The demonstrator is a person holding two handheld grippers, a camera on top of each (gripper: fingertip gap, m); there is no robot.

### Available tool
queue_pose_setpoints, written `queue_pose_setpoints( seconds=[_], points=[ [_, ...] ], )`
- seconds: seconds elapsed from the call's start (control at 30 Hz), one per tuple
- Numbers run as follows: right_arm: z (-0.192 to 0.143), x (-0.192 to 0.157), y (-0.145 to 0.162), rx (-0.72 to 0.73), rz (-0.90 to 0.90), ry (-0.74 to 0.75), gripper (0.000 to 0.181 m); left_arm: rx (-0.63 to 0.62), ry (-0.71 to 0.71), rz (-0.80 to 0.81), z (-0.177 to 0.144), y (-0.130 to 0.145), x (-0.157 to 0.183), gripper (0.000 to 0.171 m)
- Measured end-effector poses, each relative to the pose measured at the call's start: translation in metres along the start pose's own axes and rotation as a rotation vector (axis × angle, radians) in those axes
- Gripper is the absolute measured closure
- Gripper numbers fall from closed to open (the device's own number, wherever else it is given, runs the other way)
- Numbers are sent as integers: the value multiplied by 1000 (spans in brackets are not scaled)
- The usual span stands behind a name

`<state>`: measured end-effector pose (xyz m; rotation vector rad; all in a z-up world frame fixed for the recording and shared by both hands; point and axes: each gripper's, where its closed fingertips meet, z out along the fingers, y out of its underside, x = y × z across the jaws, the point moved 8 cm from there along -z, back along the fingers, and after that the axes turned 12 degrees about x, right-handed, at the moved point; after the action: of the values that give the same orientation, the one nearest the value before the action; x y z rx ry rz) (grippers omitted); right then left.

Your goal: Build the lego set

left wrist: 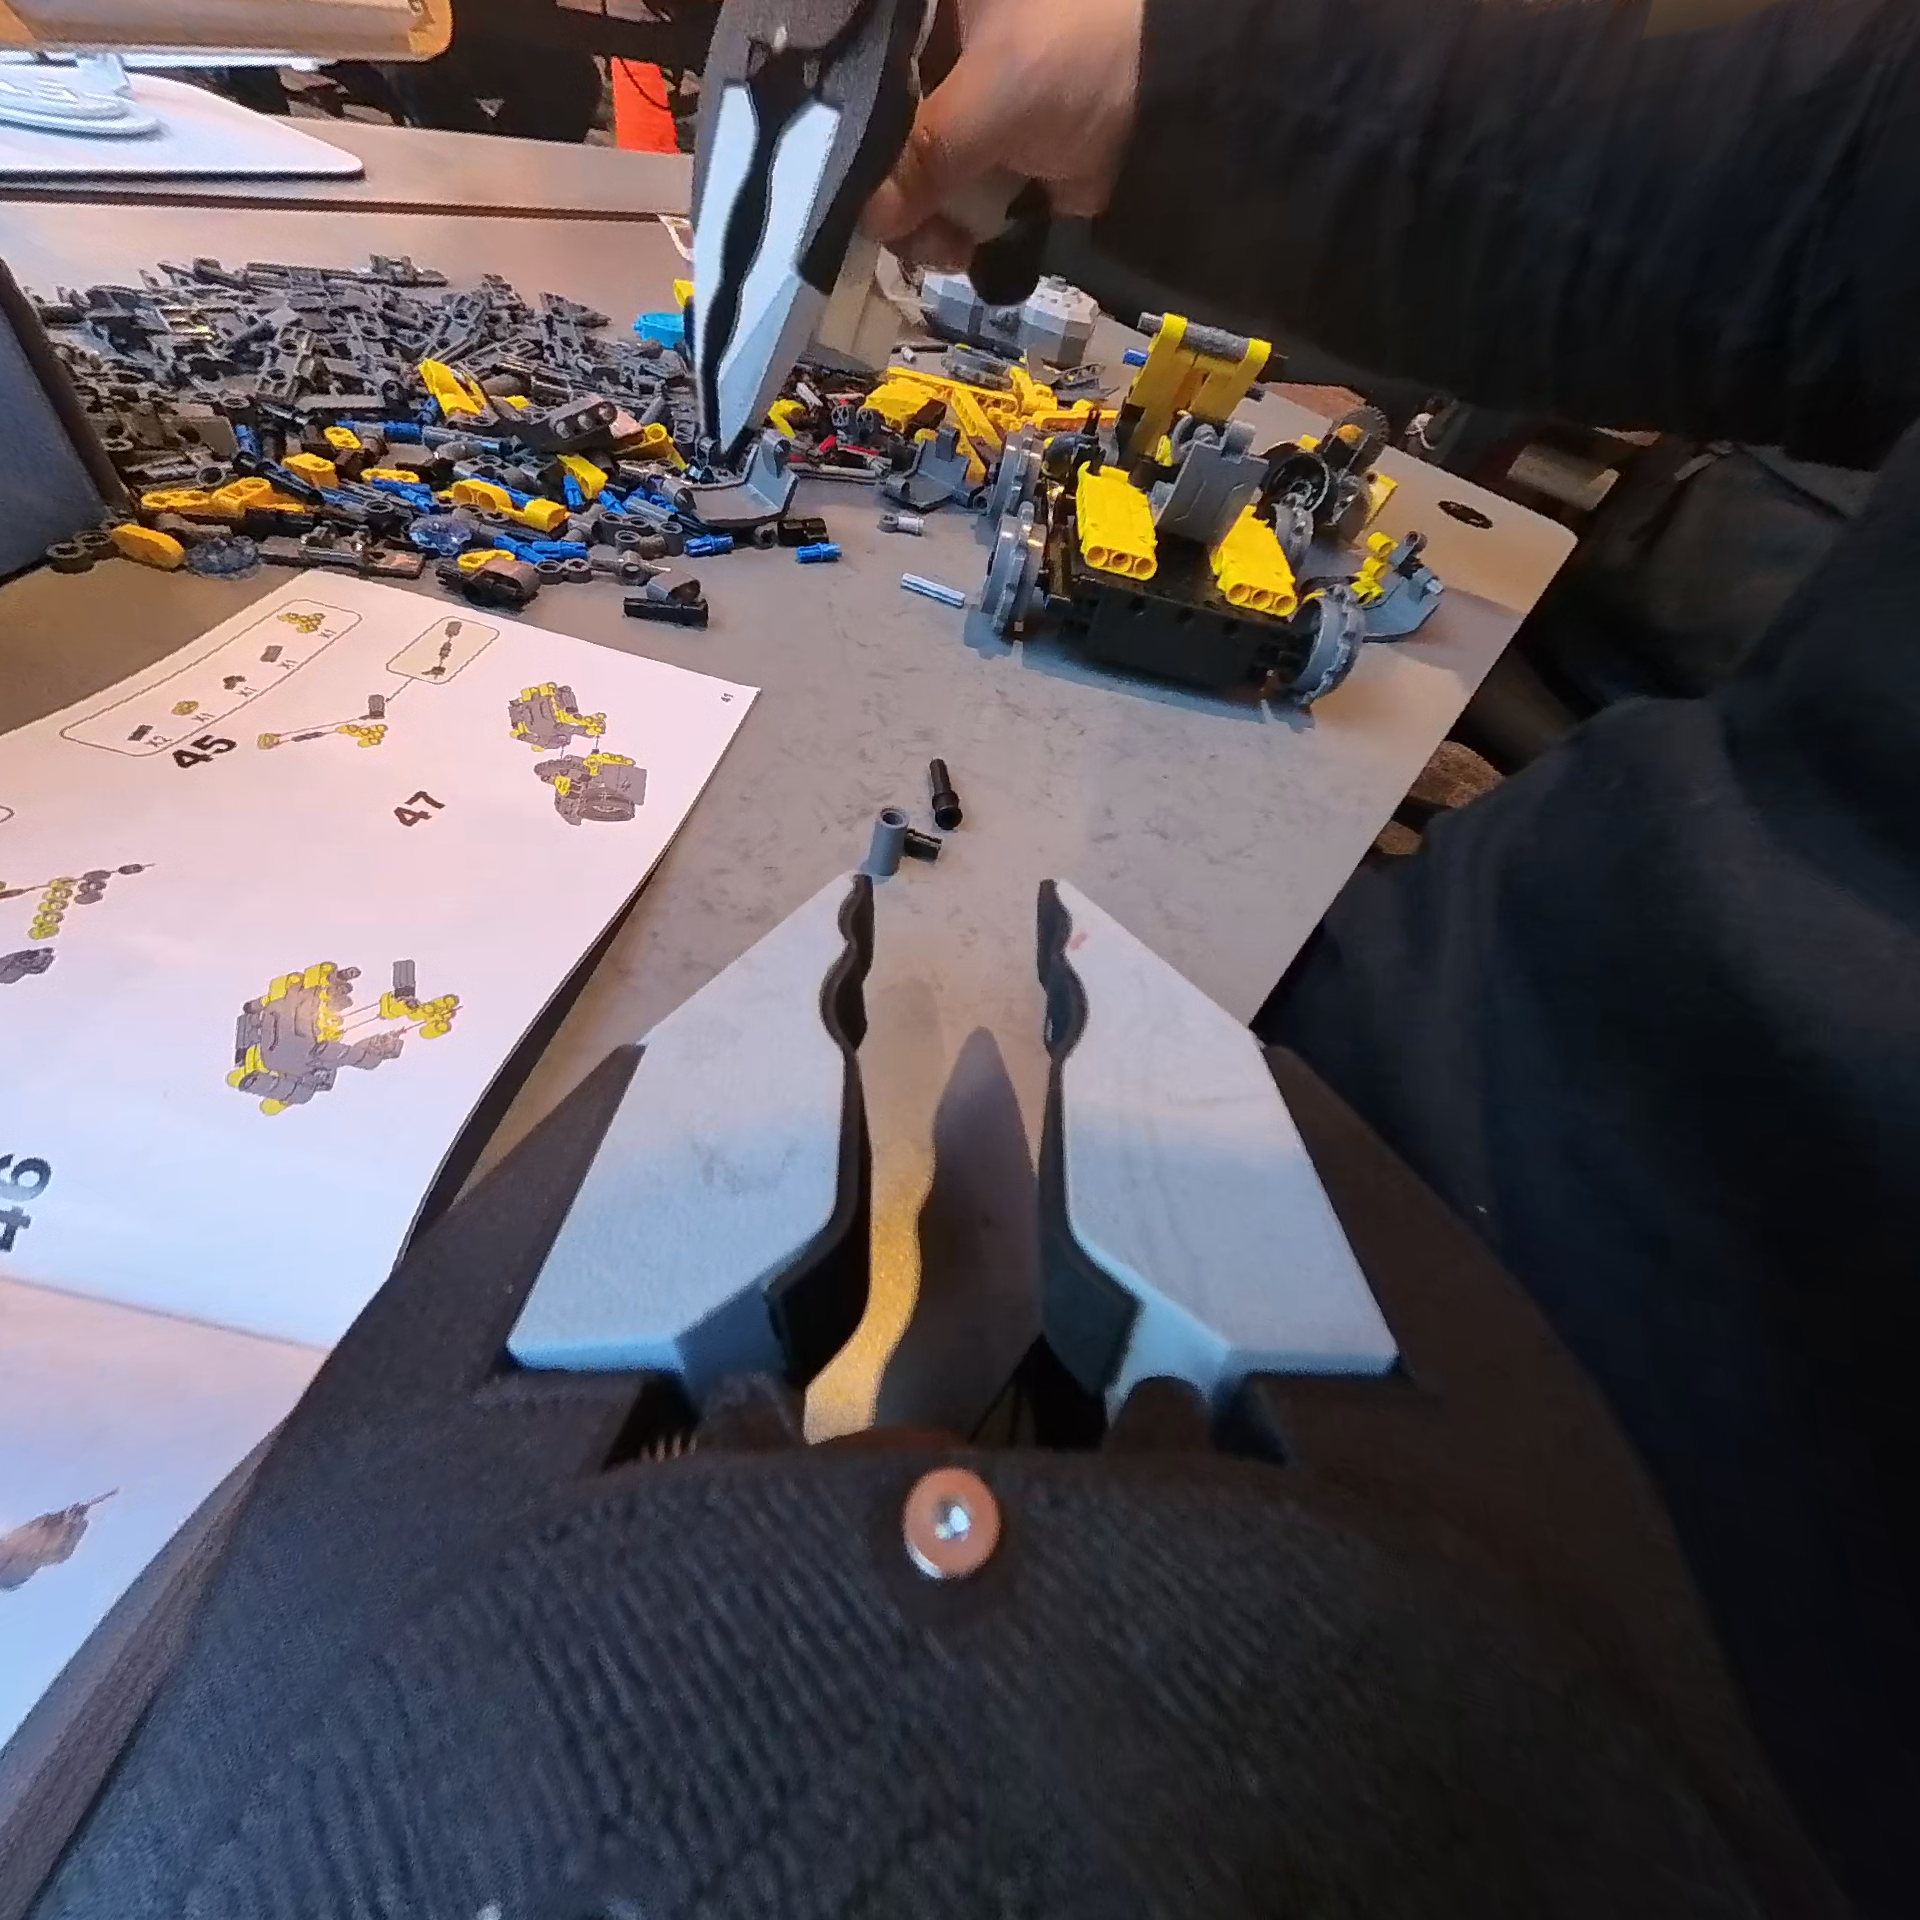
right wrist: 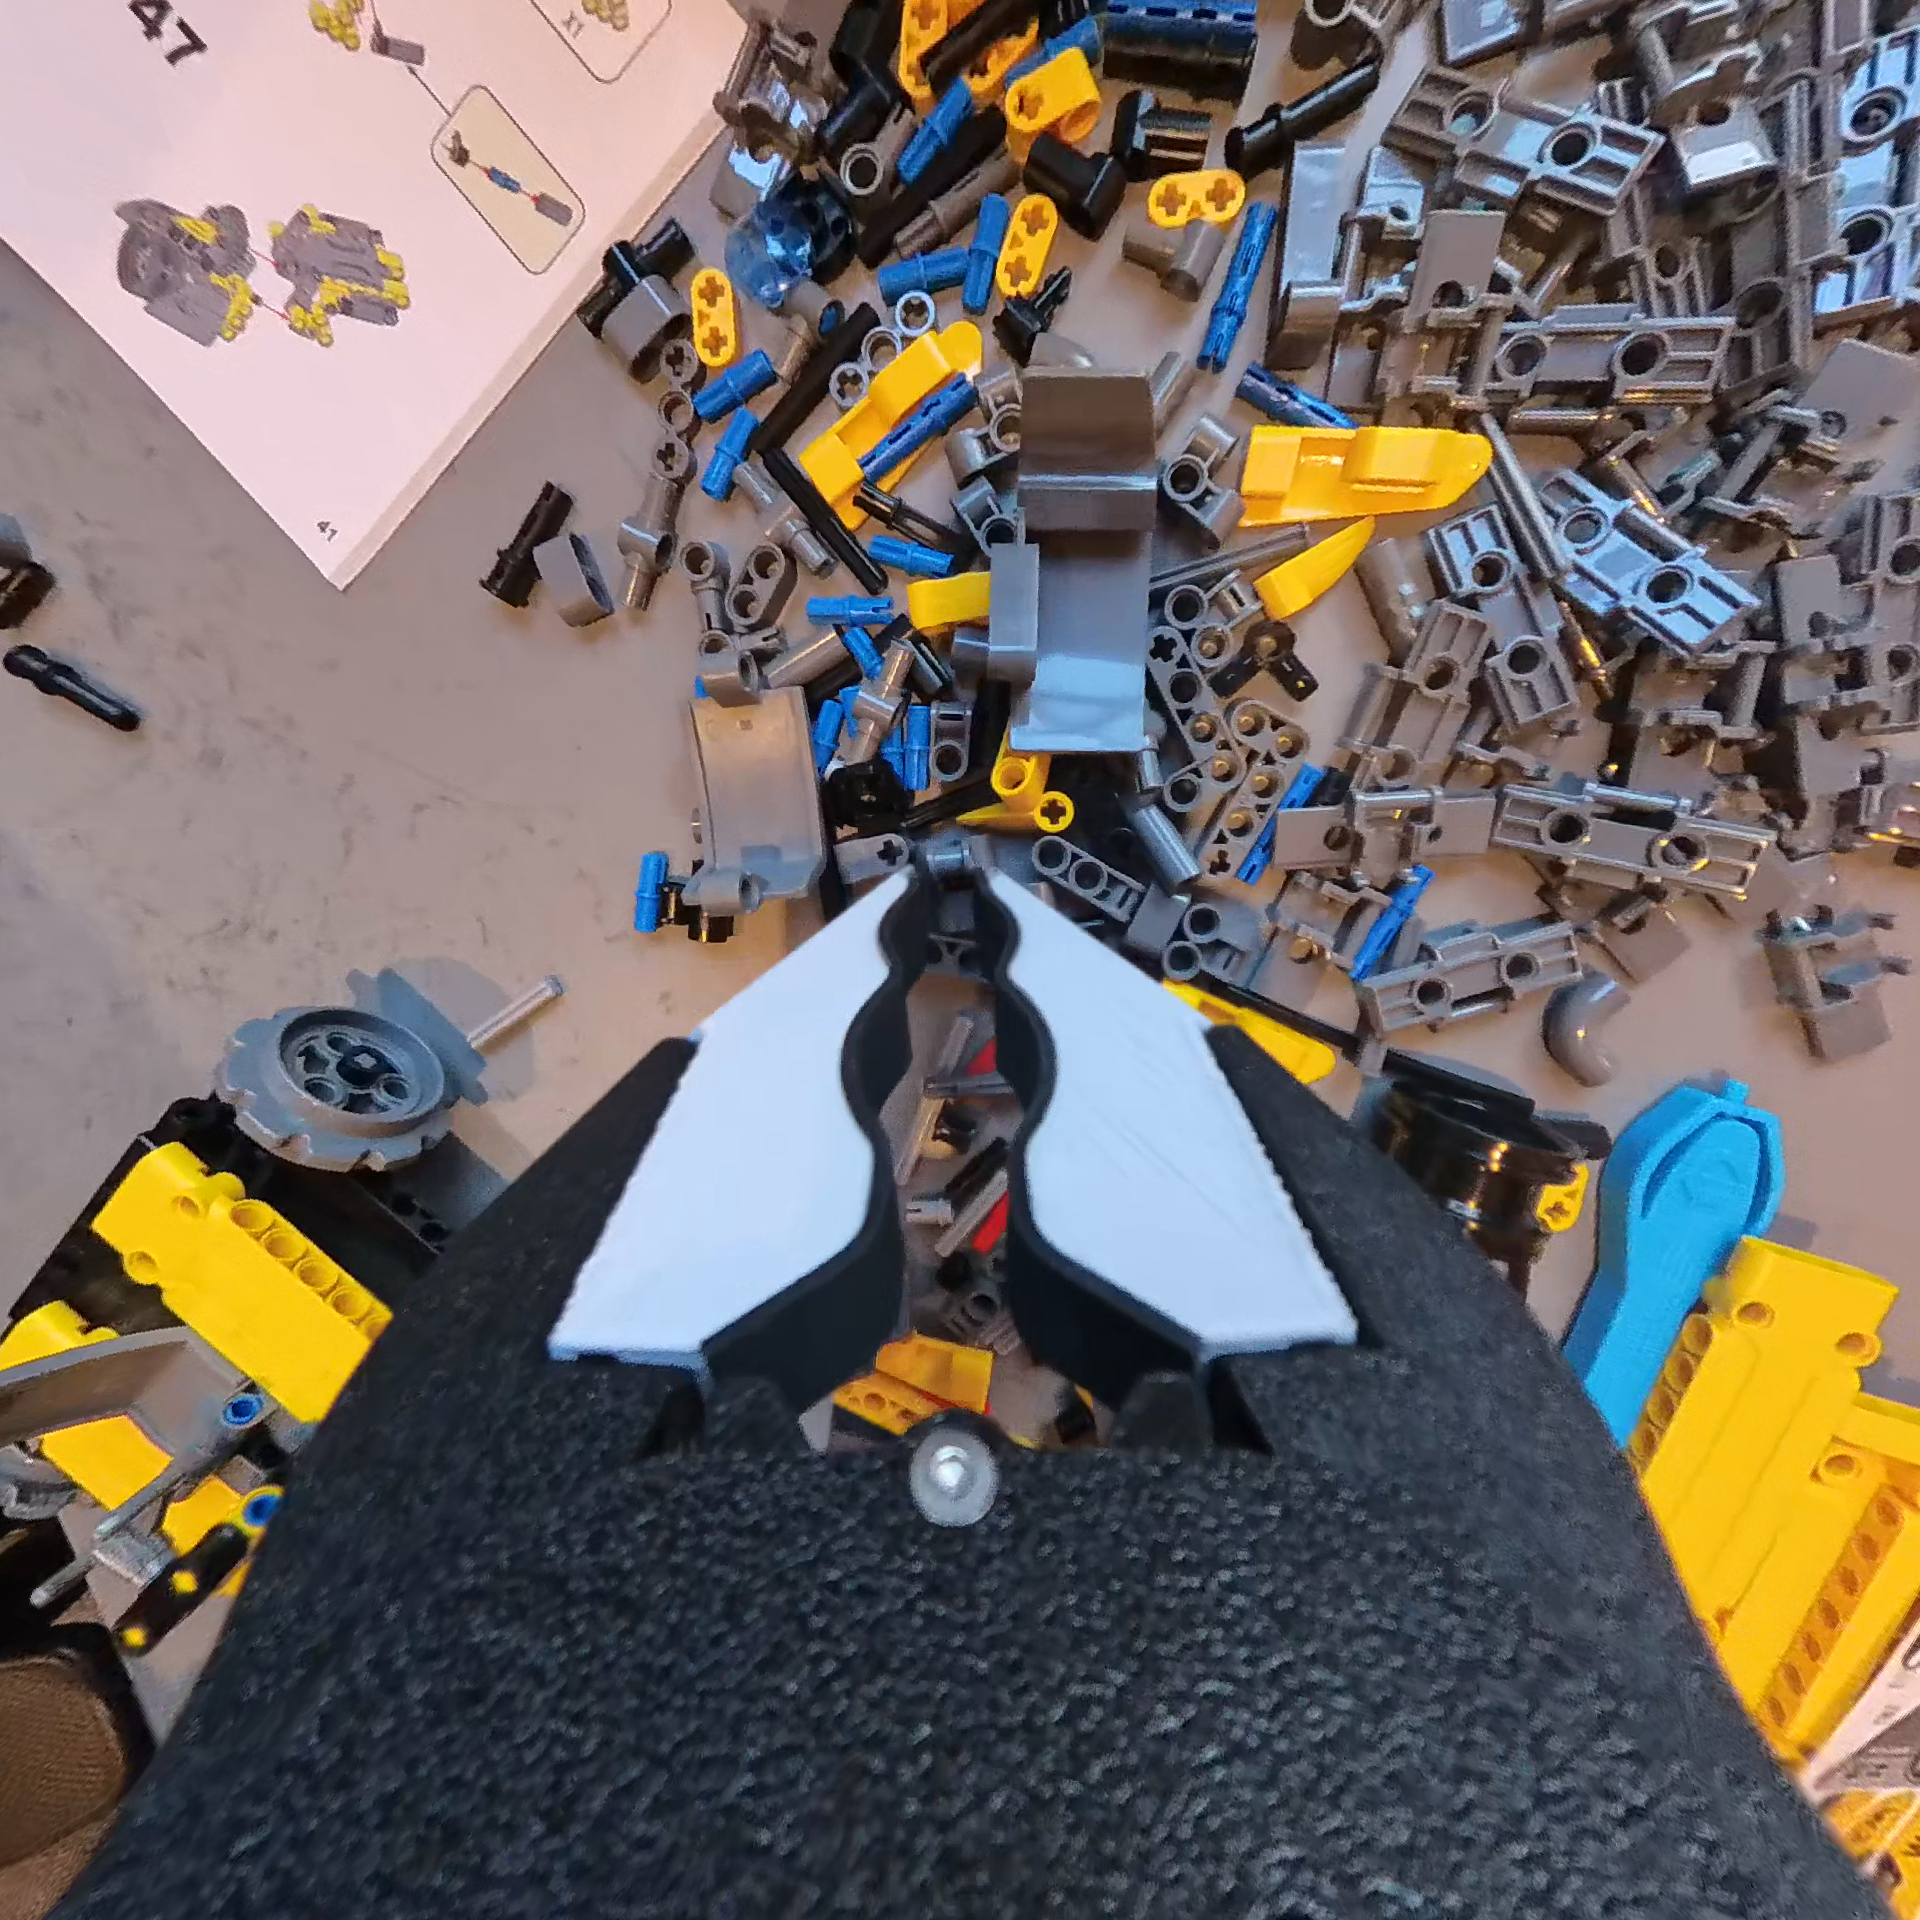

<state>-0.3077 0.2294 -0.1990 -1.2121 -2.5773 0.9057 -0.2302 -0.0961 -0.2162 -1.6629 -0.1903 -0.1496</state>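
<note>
Grey connector (right wrist: 948,860): at the near edge of the loose-parts pile (right wrist: 1455,520), pinched at its tip.
Right tongs (right wrist: 948,883): closed on the connector.
Left tongs (left wrist: 951,894): parted, empty, above the table (left wrist: 1091,790) beside a small grey bush (left wrist: 888,836) and black pin (left wrist: 943,795).
Surroundings: instruction booklet (left wrist: 312,883), half-built yellow vehicle (left wrist: 1174,551).
Risk: shallow tip grip; the connector could likely twist free, or snag neighbouring parts.

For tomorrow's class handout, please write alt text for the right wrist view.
The right gripper is closed on a small grey connector piece at the edge of a pile of grey, blue, yellow and black building pieces on a grey table. An open instruction booklet lies upper left, a partly built yellow vehicle lower left.
</note>
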Motion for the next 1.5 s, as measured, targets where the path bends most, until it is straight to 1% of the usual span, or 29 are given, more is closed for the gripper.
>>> queue_pose_setpoints(
  seconds=[0.2, 0.23, 0.3, 0.43, 0.53, 0.77, 0.87, 0.97, 1.2, 1.5],
  points=[
    [-4, 1, 0, 15, 8, 8, 174, 4, 3, -4, -1, 0, 0, 141],
    [-4, 3, 0, 14, 13, 15, 172, 4, 3, -5, -1, 0, 0, 141],
    [-5, 4, 0, 13, 26, 16, 162, 5, 4, -7, -1, 0, 0, 141],
    [-9, -1, -12, 91, 58, -33, 161, 5, 4, -9, 0, 0, -1, 141],
    [-7, -5, -22, 115, 52, -49, 162, 4, 3, -9, 0, 0, 0, 141],
    [15, -24, -35, 47, -39, -106, 161, 1, 1, -5, 0, 0, 0, 141],
    [24, -27, -31, -24, -82, -88, 162, 0, 0, -1, 0, 0, 0, 141],
    [24, -23, -28, -60, -64, -55, 164, 2, 2, -3, 0, 0, 0, 141],
    [5, -11, -34, 28, -6, -8, 164, 3, 3, -6, 0, 0, 0, 141],
    [-2, 2, -49, 112, 52, 62, 162, 1, 3, -7, 0, 0, 0, 142]
  ],
)
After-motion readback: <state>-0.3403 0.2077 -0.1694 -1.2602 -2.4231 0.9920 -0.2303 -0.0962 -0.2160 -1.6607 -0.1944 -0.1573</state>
